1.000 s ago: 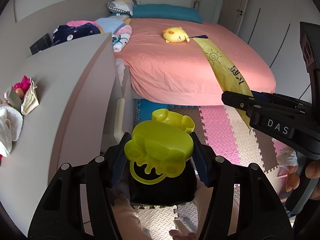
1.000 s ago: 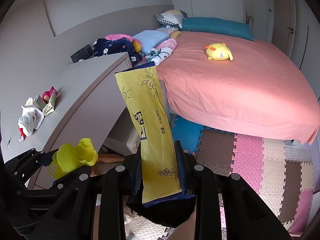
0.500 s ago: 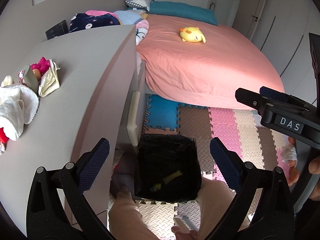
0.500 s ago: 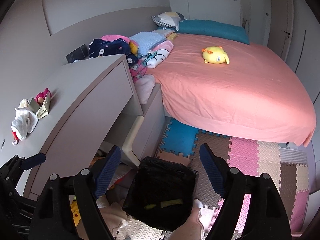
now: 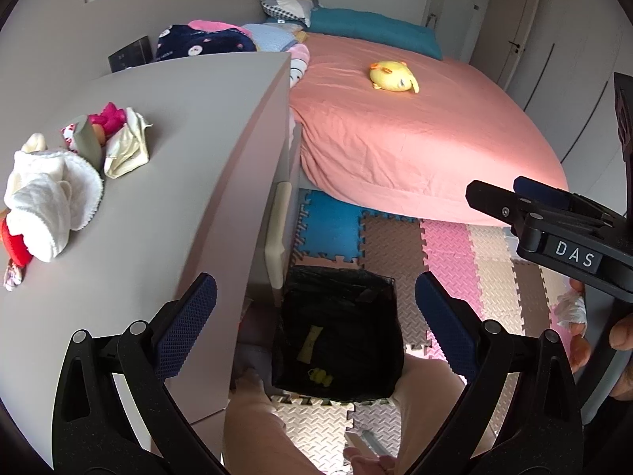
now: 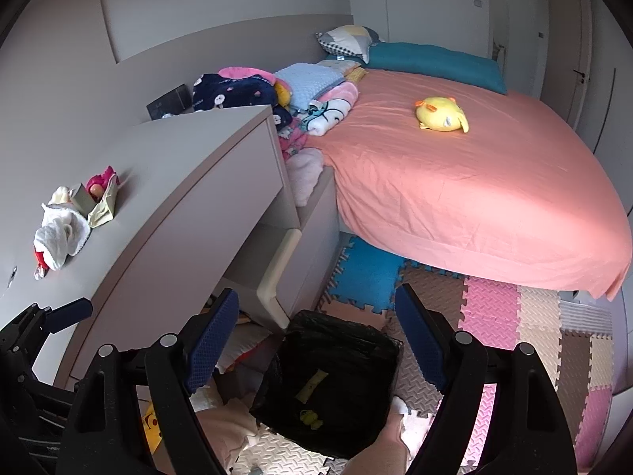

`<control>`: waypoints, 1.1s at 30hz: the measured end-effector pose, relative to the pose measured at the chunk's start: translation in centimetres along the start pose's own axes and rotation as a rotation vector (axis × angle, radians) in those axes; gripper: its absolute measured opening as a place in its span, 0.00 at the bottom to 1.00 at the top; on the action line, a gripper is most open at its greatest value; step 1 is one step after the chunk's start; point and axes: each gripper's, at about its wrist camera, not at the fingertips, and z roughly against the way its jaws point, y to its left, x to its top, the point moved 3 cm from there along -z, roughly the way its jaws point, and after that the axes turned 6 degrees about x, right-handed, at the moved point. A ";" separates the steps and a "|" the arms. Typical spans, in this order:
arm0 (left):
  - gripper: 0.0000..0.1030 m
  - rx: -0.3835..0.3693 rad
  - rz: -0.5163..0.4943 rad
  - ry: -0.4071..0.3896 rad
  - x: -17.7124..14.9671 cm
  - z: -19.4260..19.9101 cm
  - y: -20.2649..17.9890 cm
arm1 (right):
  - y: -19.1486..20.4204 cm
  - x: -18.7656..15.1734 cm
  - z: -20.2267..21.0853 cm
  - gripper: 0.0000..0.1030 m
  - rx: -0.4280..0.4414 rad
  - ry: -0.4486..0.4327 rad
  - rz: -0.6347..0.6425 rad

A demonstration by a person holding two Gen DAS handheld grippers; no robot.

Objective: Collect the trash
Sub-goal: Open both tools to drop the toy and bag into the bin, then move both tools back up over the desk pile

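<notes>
A black-lined trash bin (image 5: 379, 289) stands on the floor mats beside the desk; it also shows in the right wrist view (image 6: 356, 332). Inside lie a yellow wrapper (image 5: 309, 341) and a yellow-green toy (image 5: 319, 375); both show in the right wrist view too, the wrapper (image 6: 312, 384) and the toy (image 6: 309, 418). My left gripper (image 5: 312, 316) is open and empty above the bin. My right gripper (image 6: 316, 340) is open and empty above the bin; its side shows at the right of the left wrist view (image 5: 514, 202).
A grey desk (image 5: 178, 182) on the left carries a white cloth (image 5: 47, 198), a cream pouch (image 5: 126, 150) and small toys. A pink bed (image 5: 415, 126) with a yellow plush (image 5: 391, 76) lies ahead. Coloured foam mats (image 5: 447, 245) cover the floor. The person's legs (image 5: 257, 427) flank the bin.
One second ago the left gripper held the yellow-green toy and the right held the yellow wrapper. Both jaws opened and both items now lie in the bin.
</notes>
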 end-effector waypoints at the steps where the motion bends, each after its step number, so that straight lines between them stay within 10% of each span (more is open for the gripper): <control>1: 0.94 0.003 0.004 -0.001 0.0 0.1 0.3 | 0.4 0.1 -0.1 0.79 0.009 0.000 0.005; 33: 0.94 0.172 0.186 -0.015 0.8 3.4 13.7 | 12.7 5.2 -5.5 0.79 0.173 0.042 0.162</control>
